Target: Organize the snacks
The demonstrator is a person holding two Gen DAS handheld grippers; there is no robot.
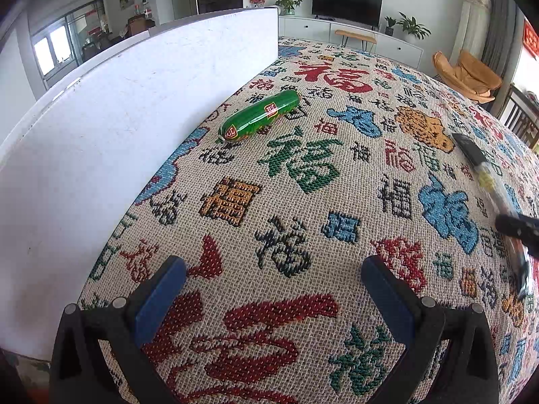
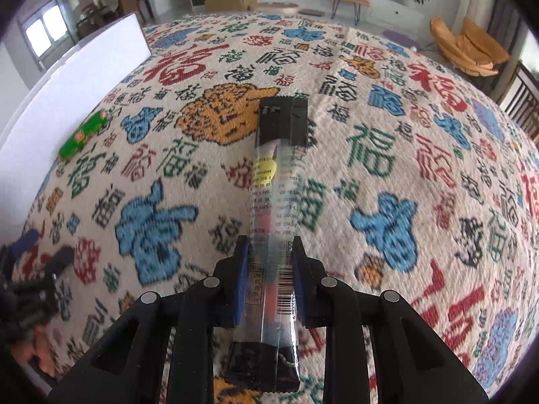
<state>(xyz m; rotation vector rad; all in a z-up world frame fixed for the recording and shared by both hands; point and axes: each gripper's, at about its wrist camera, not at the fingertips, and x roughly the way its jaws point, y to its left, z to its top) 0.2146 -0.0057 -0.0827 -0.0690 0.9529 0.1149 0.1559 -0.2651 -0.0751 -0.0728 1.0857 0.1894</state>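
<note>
Woven cloth patterned with coloured characters covered the tabletop. Nearest, the left gripper hovered above the cloth, its jaws wide apart with nothing between them. The right gripper had its jaws clamped on a long snack packet, clear in the middle with black ends, lifted off the cloth. Farther off, a green sausage lay on the cloth just beside a white board standing along the cloth's left side. Beyond the cloth stood a television on a white cabinet.
</note>
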